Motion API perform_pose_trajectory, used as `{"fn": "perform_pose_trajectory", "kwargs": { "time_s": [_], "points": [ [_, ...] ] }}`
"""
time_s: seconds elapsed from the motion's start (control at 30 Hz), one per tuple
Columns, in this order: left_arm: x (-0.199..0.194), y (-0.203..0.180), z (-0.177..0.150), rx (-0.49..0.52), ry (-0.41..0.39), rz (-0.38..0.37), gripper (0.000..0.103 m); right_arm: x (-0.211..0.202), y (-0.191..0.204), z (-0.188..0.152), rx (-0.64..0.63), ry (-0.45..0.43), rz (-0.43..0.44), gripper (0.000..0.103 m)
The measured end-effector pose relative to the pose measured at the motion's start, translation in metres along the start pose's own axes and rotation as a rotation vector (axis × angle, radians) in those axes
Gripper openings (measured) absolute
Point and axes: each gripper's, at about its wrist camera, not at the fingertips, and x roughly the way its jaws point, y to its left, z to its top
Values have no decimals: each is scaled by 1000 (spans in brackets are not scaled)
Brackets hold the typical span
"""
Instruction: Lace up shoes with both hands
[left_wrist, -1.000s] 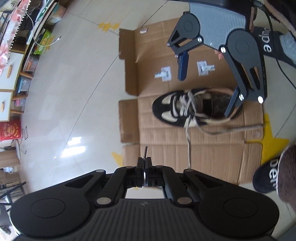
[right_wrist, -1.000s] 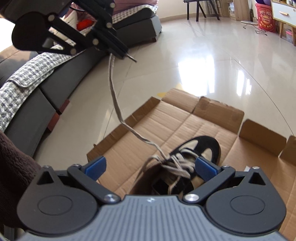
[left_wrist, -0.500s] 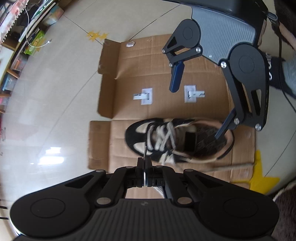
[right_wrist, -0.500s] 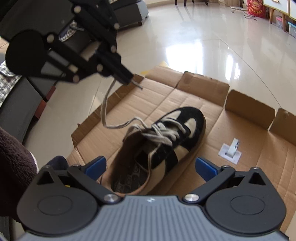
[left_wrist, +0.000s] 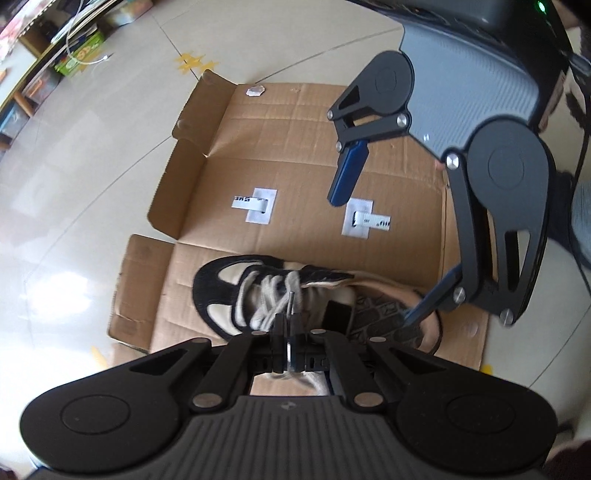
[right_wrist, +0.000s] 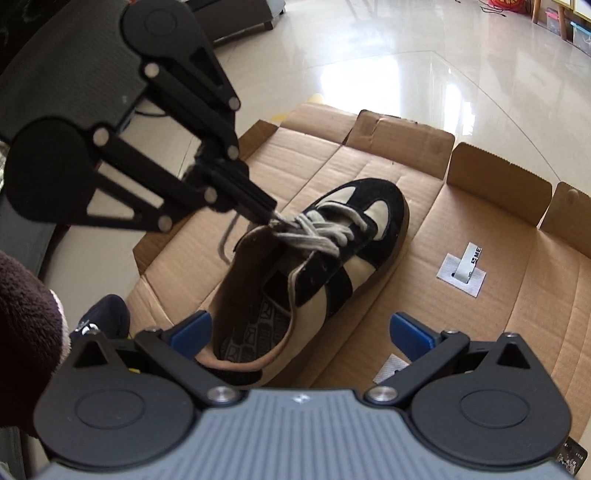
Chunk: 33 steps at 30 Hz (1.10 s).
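A black and cream sneaker lies on flattened cardboard, toe away from my right wrist camera. My left gripper is shut on the end of the grey shoelace; the lace tip sticks out past its fingers, right over the top eyelets. A slack loop of lace hangs beside the shoe's left side. My right gripper stands open with the heel between its blue pads, holding nothing.
Two white stickers lie on the cardboard, whose flaps stand up at the far edge. A dark slipper and a brown fleecy sleeve are at my left. Glossy tile floor surrounds the cardboard; a dark sofa is behind.
My left gripper has come down with the lace end from well above to the shoe's top eyelets, and the taut lace has gone slack. The right gripper sank slightly towards the heel, still open.
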Motion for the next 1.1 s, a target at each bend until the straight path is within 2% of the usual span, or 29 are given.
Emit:
{"fn": "perform_pose_trajectory", "kwargs": {
  "time_s": [0.23,0.57,1.1],
  "points": [
    [12,-2,-10,-170,-28,-23,0,2,4,0,-18,1,15,103],
    [26,-1,-17,-292,-44,-37,0,2,5,-4,-63,10,24,103],
    [26,1,-19,-287,-113,-36,0,5,2,-7,-66,27,16,103]
  ]
}}
